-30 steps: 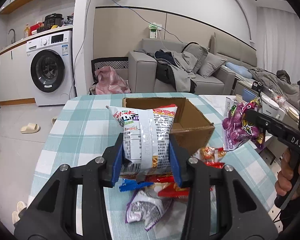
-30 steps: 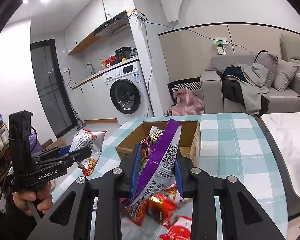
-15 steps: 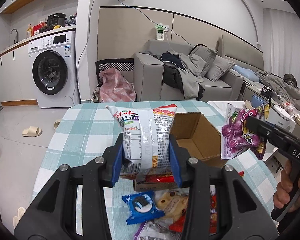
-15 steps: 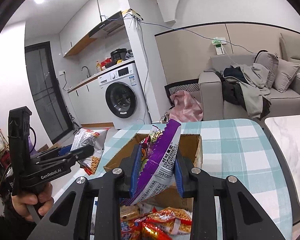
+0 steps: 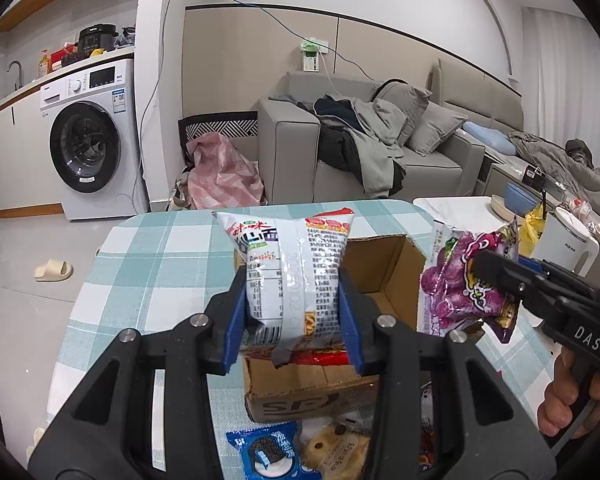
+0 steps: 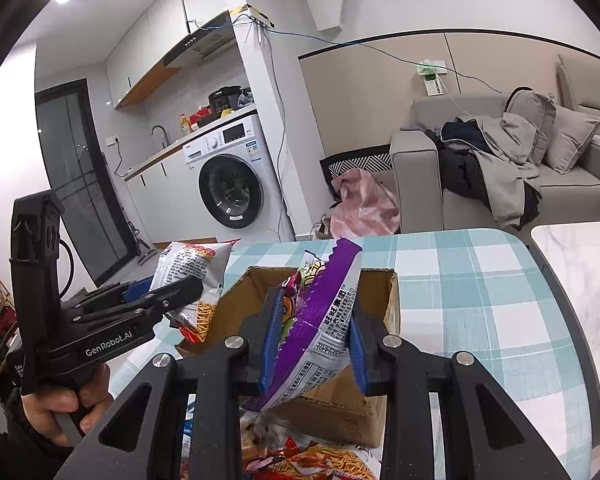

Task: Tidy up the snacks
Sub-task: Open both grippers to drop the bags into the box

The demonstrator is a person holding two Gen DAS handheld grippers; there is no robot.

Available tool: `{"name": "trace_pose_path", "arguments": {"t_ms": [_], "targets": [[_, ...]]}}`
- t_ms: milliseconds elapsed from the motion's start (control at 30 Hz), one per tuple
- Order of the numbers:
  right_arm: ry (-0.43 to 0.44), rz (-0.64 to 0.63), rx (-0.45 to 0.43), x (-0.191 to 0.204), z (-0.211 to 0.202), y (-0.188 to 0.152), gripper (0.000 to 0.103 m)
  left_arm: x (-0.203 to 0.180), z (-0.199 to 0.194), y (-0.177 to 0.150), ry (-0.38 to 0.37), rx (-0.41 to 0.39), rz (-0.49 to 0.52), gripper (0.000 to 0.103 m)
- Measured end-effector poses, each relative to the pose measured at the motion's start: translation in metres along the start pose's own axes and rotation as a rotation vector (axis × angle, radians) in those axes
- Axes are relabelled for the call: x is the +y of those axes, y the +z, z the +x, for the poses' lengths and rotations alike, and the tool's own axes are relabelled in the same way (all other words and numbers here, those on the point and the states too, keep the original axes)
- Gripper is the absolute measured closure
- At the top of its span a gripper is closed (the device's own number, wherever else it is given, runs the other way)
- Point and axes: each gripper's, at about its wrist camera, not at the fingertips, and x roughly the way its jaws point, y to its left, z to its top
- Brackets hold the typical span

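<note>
My left gripper is shut on a white noodle snack bag and holds it upright above the near wall of an open cardboard box. My right gripper is shut on a purple snack bag, held over the same box. The right gripper and its purple bag show at the right of the left wrist view; the left gripper and white bag show at the left of the right wrist view.
The box stands on a table with a teal checked cloth. Loose snacks lie at the near edge: a blue cookie pack, a tan pack, red noodle bags. A white side table with a kettle stands to the right.
Both grippers have moved forward over the table with their bags, from above the loose snack pile to above the box. Both stay shut.
</note>
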Motion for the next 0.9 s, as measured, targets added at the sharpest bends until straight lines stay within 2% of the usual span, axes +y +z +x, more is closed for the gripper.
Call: {"name": "trace_pose_path", "arguments": {"t_ms": [300, 733, 900], "targets": [[0.001, 0.006, 0.040, -0.011, 0.026, -0.003, 0.073, -0.010, 0.047, 0.006, -0.003, 0.029, 0.018, 0.065], [0.011, -0.002, 0.096, -0.012, 0.059, -0.006, 0.073, -0.013, 0.099, -0.016, -0.001, 0.093, 0.047, 0.065], [0.021, -0.028, 0.102, -0.010, 0.058, -0.008, 0.073, -0.015, 0.110, -0.022, -0.013, 0.111, 0.051, 0.064]]}}
